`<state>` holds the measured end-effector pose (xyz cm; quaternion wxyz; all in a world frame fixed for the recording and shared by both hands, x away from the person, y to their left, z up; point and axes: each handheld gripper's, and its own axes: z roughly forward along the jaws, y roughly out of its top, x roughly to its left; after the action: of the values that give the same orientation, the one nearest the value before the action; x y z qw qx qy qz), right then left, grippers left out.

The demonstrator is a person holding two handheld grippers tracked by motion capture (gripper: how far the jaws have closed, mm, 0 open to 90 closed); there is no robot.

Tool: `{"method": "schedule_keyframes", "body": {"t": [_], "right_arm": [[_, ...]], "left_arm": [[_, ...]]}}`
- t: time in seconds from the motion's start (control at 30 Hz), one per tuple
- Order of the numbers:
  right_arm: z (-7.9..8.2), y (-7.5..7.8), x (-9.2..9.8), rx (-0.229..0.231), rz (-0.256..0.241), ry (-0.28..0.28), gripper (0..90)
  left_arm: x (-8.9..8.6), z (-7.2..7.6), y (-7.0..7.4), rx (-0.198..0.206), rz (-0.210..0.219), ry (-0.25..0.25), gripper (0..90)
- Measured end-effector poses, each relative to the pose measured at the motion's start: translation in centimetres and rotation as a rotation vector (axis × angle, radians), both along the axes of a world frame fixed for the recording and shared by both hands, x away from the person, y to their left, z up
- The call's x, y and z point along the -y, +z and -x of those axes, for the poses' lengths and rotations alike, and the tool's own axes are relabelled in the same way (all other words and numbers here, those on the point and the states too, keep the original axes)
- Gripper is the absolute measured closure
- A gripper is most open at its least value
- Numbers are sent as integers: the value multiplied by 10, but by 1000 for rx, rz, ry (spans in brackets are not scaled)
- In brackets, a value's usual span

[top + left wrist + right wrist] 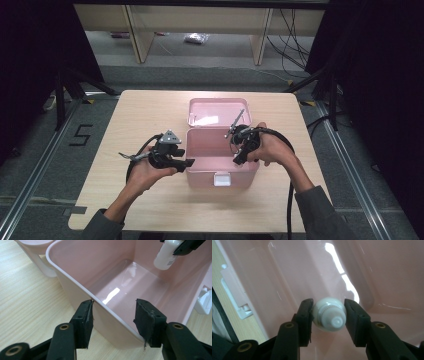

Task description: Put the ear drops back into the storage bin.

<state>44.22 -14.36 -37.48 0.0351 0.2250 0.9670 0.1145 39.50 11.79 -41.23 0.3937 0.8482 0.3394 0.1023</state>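
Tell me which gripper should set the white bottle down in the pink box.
Right. The right gripper is shut on the white bottle above the pink box, while the left gripper is open, straddling its wall.

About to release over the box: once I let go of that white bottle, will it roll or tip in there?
The white bottle is round, held cap-up by the right gripper, so it will probably topple and roll. The pink box floor looks glossy, so expect sliding too. The walls should contain it. It looks like light plastic, unlikely to break.
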Motion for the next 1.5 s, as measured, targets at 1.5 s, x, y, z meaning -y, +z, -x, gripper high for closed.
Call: {"method": "schedule_keyframes", "body": {"t": [1.5], "right_arm": [[-6, -36, -10, -42, 45, 7, 603]], "left_arm": [[1, 1, 0, 3, -6, 6, 485]]}}
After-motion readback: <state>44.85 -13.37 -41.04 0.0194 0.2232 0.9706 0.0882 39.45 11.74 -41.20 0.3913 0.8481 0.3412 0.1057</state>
